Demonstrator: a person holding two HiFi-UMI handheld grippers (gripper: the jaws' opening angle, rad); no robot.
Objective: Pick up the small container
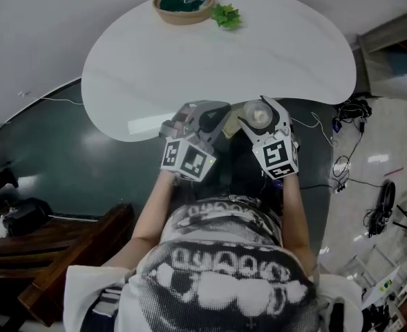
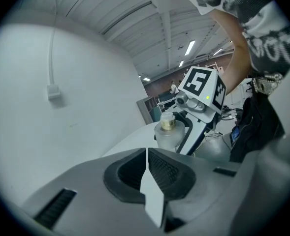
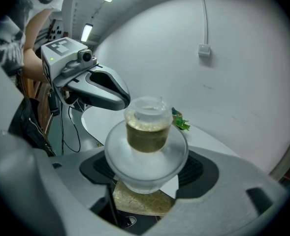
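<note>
The small frosted bottle (image 3: 147,132) is clamped in the right gripper (image 3: 149,173) and held up off the white table (image 1: 210,54). It should be kept upright and squeezed steadily (glass looks slippery). The left gripper (image 2: 147,173) is closed on nothing.

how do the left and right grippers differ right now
Jaws: the left gripper has its jaws shut together, while the right gripper has its jaws apart around something.
Load: the left gripper holds nothing, while the right gripper grips the small container by its frosted round body.
Shared: both are held side by side at the near edge of the white table.
</note>
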